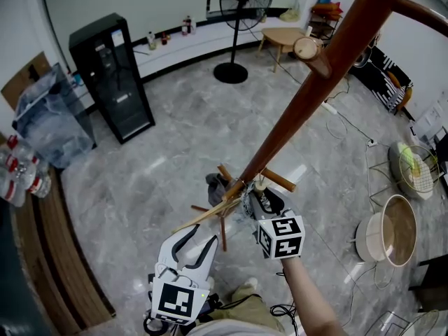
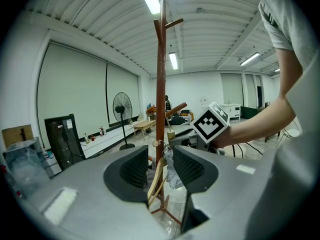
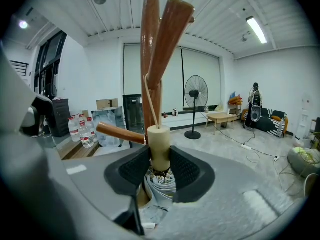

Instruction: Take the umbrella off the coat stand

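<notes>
The red-brown wooden coat-stand pole (image 3: 149, 34) rises just behind the cream cylindrical umbrella handle (image 3: 160, 144) gripped in the right tool (image 3: 160, 156), with a slanted peg (image 3: 169, 39) overhead and a lower peg (image 3: 120, 133) jutting at its left. A pale wooden hanger (image 2: 156, 180) dangles ahead of the left tool's (image 2: 161, 160) parted jaws. The grey tiled floor (image 1: 196, 131) round the stand lies open.
</notes>
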Demonstrator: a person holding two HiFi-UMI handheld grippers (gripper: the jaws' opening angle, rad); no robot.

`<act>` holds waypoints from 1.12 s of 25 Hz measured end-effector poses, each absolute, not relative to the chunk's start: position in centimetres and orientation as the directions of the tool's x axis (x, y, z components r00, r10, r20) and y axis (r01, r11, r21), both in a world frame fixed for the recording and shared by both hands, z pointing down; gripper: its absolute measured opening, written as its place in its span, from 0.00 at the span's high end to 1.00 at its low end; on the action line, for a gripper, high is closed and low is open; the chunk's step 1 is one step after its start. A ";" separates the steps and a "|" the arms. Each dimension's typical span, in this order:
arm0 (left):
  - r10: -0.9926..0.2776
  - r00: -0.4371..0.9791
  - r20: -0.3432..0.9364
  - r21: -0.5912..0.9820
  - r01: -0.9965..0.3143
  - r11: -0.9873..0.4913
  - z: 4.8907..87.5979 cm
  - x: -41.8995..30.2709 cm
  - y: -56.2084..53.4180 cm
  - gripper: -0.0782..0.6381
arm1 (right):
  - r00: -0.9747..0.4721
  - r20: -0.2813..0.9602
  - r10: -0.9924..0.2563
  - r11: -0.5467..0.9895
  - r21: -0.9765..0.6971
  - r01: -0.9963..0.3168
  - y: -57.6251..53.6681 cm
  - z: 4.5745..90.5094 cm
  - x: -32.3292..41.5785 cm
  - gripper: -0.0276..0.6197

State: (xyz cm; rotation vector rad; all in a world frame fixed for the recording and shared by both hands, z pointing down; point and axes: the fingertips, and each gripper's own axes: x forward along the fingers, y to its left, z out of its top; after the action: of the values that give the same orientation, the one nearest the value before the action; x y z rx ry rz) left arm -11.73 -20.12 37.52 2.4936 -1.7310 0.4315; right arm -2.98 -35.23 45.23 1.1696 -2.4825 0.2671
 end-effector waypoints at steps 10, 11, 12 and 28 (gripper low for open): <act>-0.883 0.371 0.289 -0.083 -0.909 -0.409 38.3 -10.2 -20.3 0.66 | -0.579 0.424 -0.696 0.621 -0.049 -0.782 -34.1 44.7 -2.1 0.76; -0.879 0.379 0.291 -0.082 -0.905 -0.417 38.5 -9.9 -20.4 0.66 | -0.579 0.423 -0.697 0.619 -0.053 -0.783 -34.0 44.6 -2.0 0.76; -0.875 0.387 0.292 -0.081 -0.901 -0.425 38.6 -9.7 -20.5 0.66 | -0.579 0.422 -0.698 0.617 -0.056 -0.785 -33.9 44.4 -1.9 0.76; -0.793 0.534 0.294 -0.077 -0.813 -0.577 38.8 -4.2 -22.4 0.62 | -0.554 0.348 -0.756 0.572 -0.061 -0.818 -31.6 39.6 2.1 0.76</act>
State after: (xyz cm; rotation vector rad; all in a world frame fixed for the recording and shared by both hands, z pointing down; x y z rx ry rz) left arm -4.18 -22.40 38.77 2.6900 -1.4103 0.4606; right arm 2.08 -31.65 39.58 1.2967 -2.5228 0.3124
